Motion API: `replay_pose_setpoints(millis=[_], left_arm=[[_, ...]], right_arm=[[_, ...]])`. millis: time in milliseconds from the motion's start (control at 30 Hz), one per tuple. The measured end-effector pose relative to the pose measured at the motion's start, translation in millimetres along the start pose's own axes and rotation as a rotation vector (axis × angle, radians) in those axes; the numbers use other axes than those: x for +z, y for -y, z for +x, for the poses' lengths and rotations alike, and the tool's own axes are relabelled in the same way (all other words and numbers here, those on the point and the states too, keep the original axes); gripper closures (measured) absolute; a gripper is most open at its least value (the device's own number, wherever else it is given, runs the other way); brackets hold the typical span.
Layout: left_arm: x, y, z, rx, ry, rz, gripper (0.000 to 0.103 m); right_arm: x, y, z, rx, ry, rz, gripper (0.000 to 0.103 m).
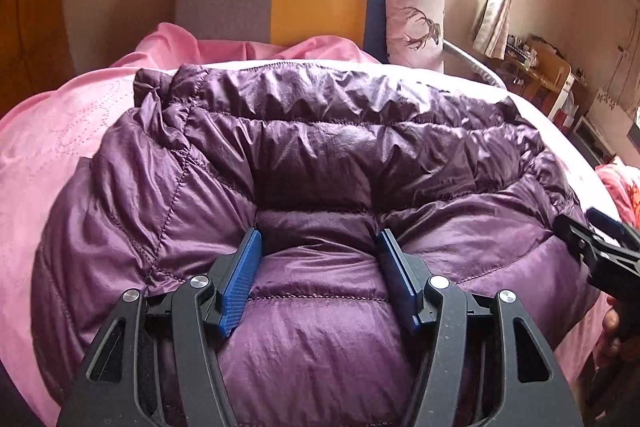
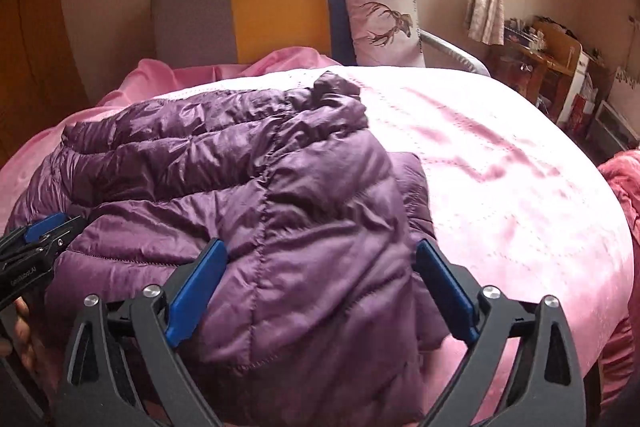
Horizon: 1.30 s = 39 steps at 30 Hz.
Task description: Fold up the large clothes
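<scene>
Purple jacket [image 1: 320, 155] lies on the pink bed [image 2: 500, 163]. Left gripper [image 1: 320, 247] and right gripper [image 2: 318, 255], both spread, rest over its near edge.

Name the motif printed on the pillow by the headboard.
A brown antlered deer on the pale pillow, clearest in the right wrist view.

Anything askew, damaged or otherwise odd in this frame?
Nothing damaged or spilled. The purple jacket lies folded but puffy and uneven on the pink bedspread, one corner bunched up at the far end. Both the left gripper and the right gripper are open over it.
</scene>
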State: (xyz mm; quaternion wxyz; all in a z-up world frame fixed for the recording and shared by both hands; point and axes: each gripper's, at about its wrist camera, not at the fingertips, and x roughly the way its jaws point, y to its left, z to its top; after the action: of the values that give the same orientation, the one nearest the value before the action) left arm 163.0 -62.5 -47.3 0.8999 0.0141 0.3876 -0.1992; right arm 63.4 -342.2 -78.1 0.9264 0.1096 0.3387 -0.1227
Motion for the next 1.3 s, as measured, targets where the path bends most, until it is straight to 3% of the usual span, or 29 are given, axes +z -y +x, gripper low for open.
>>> replay_pose_setpoints(millis=[133,233,567,667,833,1000,1133,1300], left_arm=[[2,7,-21,-0.019,0.073,-0.005,0.044],[3,21,-21,-0.047,0.075,0.039,0.044],[-6,27,-5,-0.068,0.036,0.028,0.044],[-7,27,-3,-0.072,0.034,0.023,0.044],[-11,28,-1,-0.083,0.035,0.021,0.044],[-14,28,-2,-0.09,0.032,0.018,0.044],[-18,27,-5,-0.113,0.018,-0.002,0.044],[-30,40,-16,-0.177,-0.01,-0.032,0.044]], right_arm=[[-18,42,1,0.097,-0.081,0.175,0.002],[-28,62,8,0.208,-0.118,0.288,0.002],[-33,54,11,0.405,-0.136,0.302,0.004],[-36,48,11,0.415,-0.138,0.3,0.011],[-39,47,11,0.455,-0.151,0.315,0.048],[-41,44,-6,0.46,-0.133,0.308,0.074],[-39,47,-33,0.473,-0.099,0.298,0.08],[-38,56,-80,0.449,-0.048,0.24,0.081]])
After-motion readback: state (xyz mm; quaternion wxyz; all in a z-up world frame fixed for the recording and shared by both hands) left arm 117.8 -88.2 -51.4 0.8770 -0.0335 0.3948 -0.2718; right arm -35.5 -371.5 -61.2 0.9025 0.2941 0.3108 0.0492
